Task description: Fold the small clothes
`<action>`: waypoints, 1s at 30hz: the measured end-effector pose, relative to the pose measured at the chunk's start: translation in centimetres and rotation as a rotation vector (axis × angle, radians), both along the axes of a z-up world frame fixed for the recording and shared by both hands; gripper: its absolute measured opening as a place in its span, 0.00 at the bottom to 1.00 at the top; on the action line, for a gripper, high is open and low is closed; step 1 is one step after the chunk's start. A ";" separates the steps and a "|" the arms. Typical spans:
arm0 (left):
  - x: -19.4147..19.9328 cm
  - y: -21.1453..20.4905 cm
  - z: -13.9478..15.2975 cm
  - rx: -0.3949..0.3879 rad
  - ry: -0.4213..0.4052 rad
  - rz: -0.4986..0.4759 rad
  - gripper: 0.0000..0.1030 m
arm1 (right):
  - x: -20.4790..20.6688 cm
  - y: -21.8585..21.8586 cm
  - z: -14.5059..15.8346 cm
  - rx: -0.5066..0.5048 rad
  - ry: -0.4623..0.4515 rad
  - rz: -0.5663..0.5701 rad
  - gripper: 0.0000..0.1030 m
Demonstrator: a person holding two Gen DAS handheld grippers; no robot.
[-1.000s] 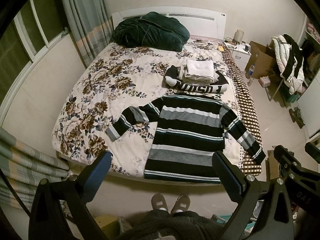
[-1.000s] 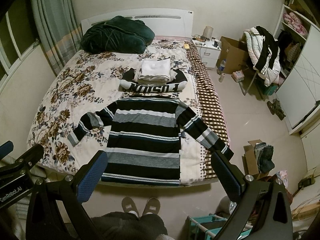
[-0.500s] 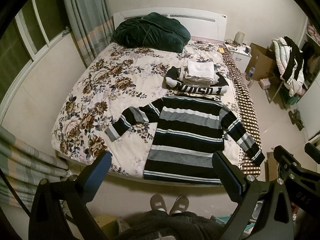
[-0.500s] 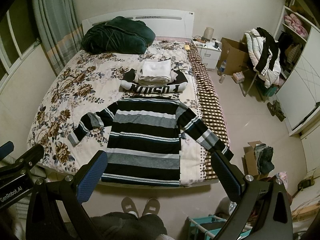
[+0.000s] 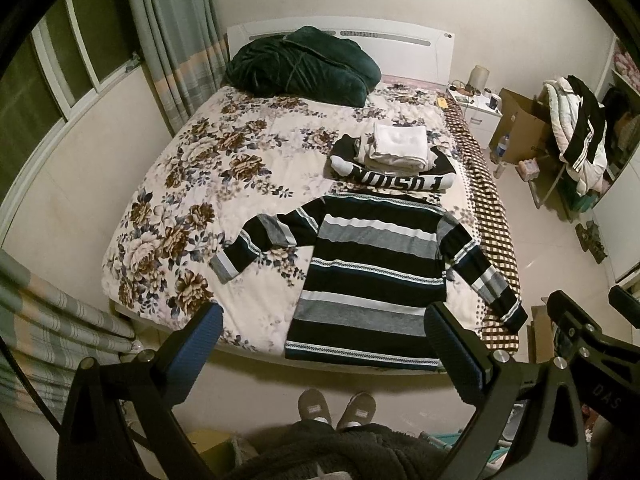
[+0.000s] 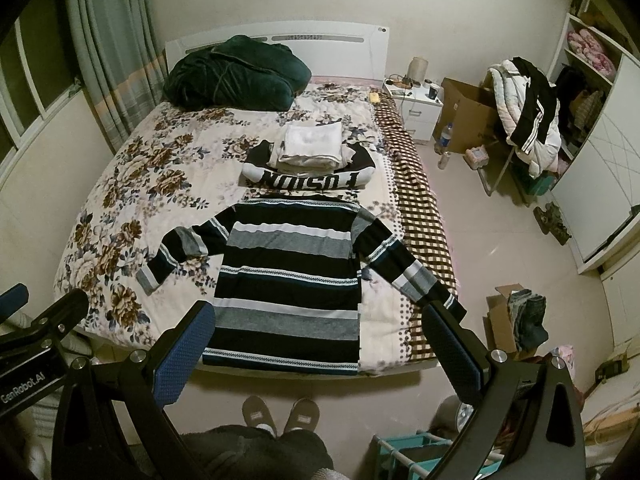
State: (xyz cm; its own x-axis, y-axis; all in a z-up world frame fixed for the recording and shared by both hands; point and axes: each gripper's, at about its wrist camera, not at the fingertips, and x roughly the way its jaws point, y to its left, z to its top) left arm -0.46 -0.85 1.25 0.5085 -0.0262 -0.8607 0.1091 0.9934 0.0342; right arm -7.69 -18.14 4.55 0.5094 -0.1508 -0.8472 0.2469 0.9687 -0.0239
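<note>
Both the left gripper (image 5: 324, 344) and right gripper (image 6: 320, 344) hung with fingers apart before the striped sweater (image 6: 292, 276), whose hem its fingers partly hid.

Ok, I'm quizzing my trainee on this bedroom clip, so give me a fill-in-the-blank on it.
1. The striped sweater lies spread flat on the ____.
2. The white folded clothes sit on a black garment printed ____.
3. At the headboard lies a dark ____ blanket.
4. The left gripper and right gripper are both ____.

Answers: bed; FUSION; green; open
</note>
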 end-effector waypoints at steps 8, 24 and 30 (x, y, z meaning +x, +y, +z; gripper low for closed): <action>-0.1 -0.1 0.0 0.002 -0.004 0.000 1.00 | 0.7 0.4 0.7 0.002 0.000 -0.001 1.00; 8.4 -1.8 -5.3 0.066 -0.110 -0.027 1.00 | 5.4 -6.1 -5.3 0.106 0.014 -0.271 1.00; 14.4 -5.9 -12.2 0.087 -0.027 -0.083 1.00 | 7.5 -14.6 -15.9 0.133 0.052 -0.476 1.00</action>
